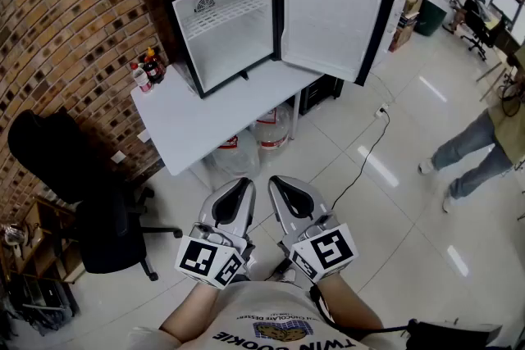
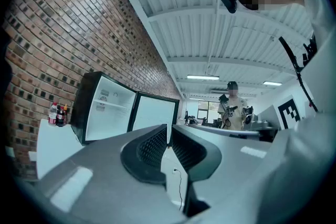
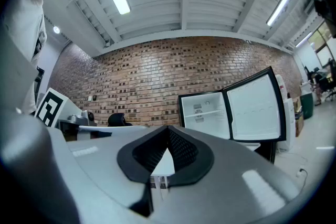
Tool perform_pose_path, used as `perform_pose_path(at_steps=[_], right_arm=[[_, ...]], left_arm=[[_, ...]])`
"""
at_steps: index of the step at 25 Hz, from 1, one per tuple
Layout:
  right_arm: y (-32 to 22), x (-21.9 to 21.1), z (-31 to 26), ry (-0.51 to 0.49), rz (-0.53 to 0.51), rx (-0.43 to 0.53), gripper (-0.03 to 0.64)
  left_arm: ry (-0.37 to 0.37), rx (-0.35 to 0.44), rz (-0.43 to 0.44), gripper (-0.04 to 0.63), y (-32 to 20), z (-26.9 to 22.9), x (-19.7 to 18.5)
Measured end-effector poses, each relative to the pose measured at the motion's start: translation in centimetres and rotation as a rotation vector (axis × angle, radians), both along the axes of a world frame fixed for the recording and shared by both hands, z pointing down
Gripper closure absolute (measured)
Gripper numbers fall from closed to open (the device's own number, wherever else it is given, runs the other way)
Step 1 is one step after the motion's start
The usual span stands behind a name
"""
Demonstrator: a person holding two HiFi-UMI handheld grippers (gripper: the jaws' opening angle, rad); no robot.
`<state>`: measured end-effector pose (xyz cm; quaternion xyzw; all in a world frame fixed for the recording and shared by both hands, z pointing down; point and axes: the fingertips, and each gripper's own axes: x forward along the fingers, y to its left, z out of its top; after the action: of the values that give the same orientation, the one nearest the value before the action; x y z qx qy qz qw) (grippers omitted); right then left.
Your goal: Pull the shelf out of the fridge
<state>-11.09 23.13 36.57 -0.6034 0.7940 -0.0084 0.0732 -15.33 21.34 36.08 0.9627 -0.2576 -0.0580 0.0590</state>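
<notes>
Shelf sits in the upper part of the open fridge, upper centre of the head view, on the white tabletop. It looks like a white wire rack, though it's small in frame. Likely light, stiff, a bit slick on its rails. Best hold: front edge wire near the middle, then pull straight and level so it doesn't jam. Left gripper and right gripper are at lower centre, well apart from the fridge. Both sets of jaws are clenched together on nothing and must open before any grab.
</notes>
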Motion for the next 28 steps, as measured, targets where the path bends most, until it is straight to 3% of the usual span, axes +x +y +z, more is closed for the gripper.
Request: perform_pose_path(at_steps=[16,28], right_arm=[[-0.7,4.8,0.1,0.029,-0.054,0.027,0.612],[-11.0,7.4,1.3,0.077,-0.079,0.000,0.612]], left_arm=[[0.014,0.025,-0.060,0.589,-0.8,-0.5,4.8],[0.045,-0.008,-0.101,0.589,-11.8,1.0,7.2]])
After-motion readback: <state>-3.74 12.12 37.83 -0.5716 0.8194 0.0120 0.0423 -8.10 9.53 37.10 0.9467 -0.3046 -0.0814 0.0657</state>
